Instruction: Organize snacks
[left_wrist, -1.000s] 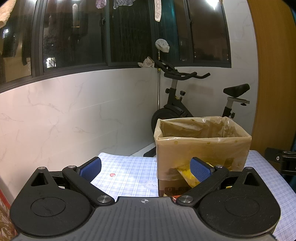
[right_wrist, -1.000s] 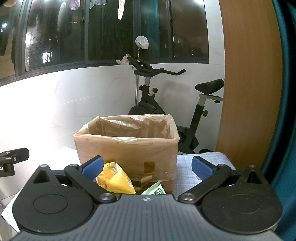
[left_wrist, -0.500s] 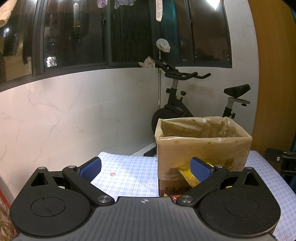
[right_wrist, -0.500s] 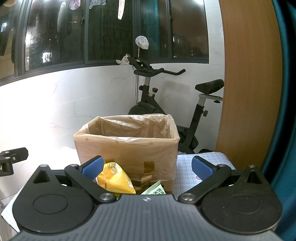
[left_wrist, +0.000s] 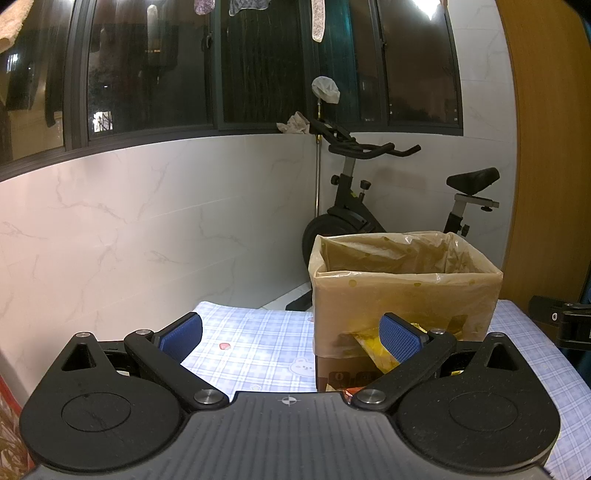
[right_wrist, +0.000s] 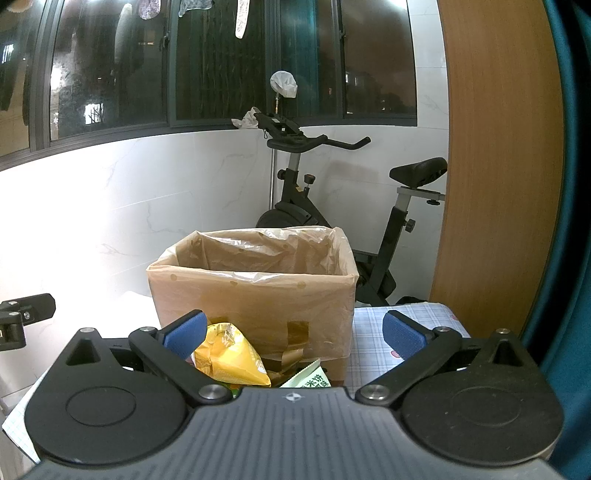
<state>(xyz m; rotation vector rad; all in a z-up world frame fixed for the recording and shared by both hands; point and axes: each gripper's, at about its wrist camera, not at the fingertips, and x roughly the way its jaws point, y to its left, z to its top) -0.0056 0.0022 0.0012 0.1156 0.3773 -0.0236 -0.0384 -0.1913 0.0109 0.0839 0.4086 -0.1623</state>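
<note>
So the snacks are sitting right at the foot of the box on my feed: in the right wrist view there's a yellow bag at lower centre, leaning against the front of the box, and a green packet just beside it to the right, mostly cut off by the gripper body. In the left wrist view I only catch a crinkly bit of the yellow bag at centre right, tucked behind my right-hand finger pad, plus a sliver of something orange-red below it that I can't make out. The box is cardboard with a tan plastic liner folded over its rim, open on top, and I can't see what's inside from this height; in the left view the box sits right of centre. Both grippers are spread wide with nothing between the pads: left gripper hangs over the checked cloth left of the box, right gripper points straight at the box front. The cloth covers the table and has a small red mark and a bunny print on it. Behind it all there's an exercise bike at centre frame, white marble-look wall, dark windows across the top, and a wood panel on the right.
</note>
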